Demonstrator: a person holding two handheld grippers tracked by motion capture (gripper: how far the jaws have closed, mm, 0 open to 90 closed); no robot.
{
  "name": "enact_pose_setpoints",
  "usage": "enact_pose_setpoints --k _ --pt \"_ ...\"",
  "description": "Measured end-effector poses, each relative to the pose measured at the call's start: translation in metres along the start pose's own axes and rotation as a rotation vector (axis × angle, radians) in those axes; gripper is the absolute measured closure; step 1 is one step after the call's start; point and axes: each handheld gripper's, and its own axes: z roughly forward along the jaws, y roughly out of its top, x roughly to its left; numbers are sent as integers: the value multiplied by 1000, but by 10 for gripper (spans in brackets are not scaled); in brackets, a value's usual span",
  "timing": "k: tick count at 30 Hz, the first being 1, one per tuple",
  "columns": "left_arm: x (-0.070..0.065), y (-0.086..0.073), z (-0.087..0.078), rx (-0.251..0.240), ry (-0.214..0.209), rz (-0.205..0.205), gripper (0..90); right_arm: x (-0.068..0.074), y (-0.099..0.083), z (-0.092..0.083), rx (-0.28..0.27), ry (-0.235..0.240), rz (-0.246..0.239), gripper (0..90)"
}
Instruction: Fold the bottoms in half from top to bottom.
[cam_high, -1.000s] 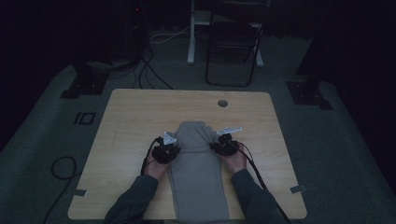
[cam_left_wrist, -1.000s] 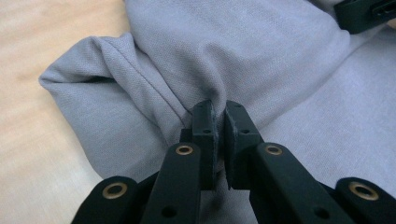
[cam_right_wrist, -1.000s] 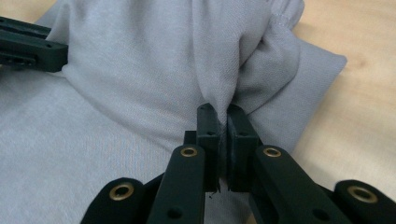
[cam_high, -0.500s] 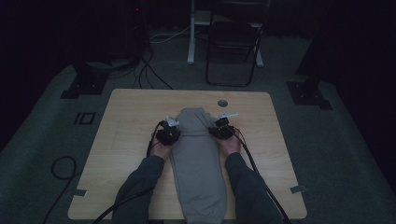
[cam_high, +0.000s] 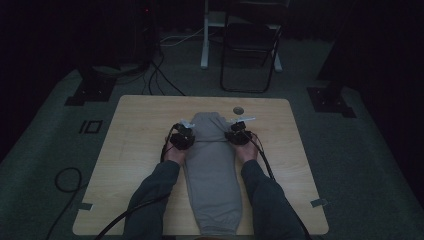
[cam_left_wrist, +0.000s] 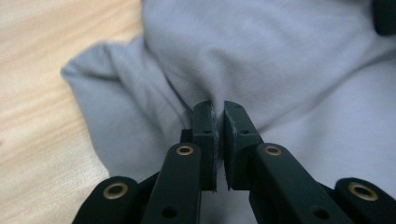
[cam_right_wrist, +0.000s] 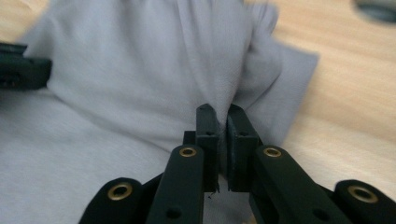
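Note:
A grey cloth garment (cam_high: 212, 175) lies lengthwise down the middle of the wooden table (cam_high: 140, 125), its far end folded over. My left gripper (cam_high: 181, 138) is at the garment's left edge near the far end, shut on a pinch of the grey cloth (cam_left_wrist: 187, 60). The left gripper (cam_left_wrist: 219, 112) shows fabric squeezed between its jaws. My right gripper (cam_high: 238, 135) sits at the garment's right edge, level with the left one. The right gripper (cam_right_wrist: 222, 114) is likewise shut on a ridge of the cloth (cam_right_wrist: 140, 70).
A round hole (cam_high: 238, 109) is in the table just beyond the garment's far end. A dark chair (cam_high: 250, 45) and cables (cam_high: 160, 70) stand on the floor behind the table. Bare wood lies to both sides of the garment.
Both grippers have moved away from me toward the table's far side, pulling the garment's end with them. The cloth now lies further up the table.

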Motion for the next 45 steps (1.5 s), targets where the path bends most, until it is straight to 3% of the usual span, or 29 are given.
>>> enact_pose_setpoints --k 3,7,10,12,15,16,20,22,23,26,30,38,45 --pt "-5 6 -22 -48 -12 38 854 2 5 -20 -53 12 -18 863" --pt "-16 9 -66 -121 -43 78 855 13 5 -54 -105 41 -78 863" --pt "-29 -3 -91 -137 -69 113 855 24 -5 -78 -115 67 -128 861" --pt "-38 -21 -98 -122 -88 114 854 30 -17 -89 -106 81 -156 859" --pt "-48 -49 -96 -74 -109 111 852 37 -44 -96 -69 119 -162 855" --pt "-50 -58 -93 -56 -130 95 852 39 -54 -95 -42 128 -166 854" --pt "-61 -91 -80 23 -149 86 851 46 -88 -87 47 146 -177 851" --pt "-64 -99 -78 9 -143 99 848 47 -98 -81 85 135 -187 848" --pt "-62 -98 -78 11 -147 90 848 47 -101 -80 65 144 -180 848" --pt "-58 -96 -72 -7 -138 114 848 42 -98 -78 65 152 -163 840" --pt "-42 -85 -59 -26 -126 98 849 34 -90 -67 44 154 -129 841" --pt "-16 -56 -29 -38 -92 70 848 22 -60 -37 20 105 -102 842" --pt "-6 -36 -14 -16 -65 48 845 13 -38 -18 15 69 -68 839"
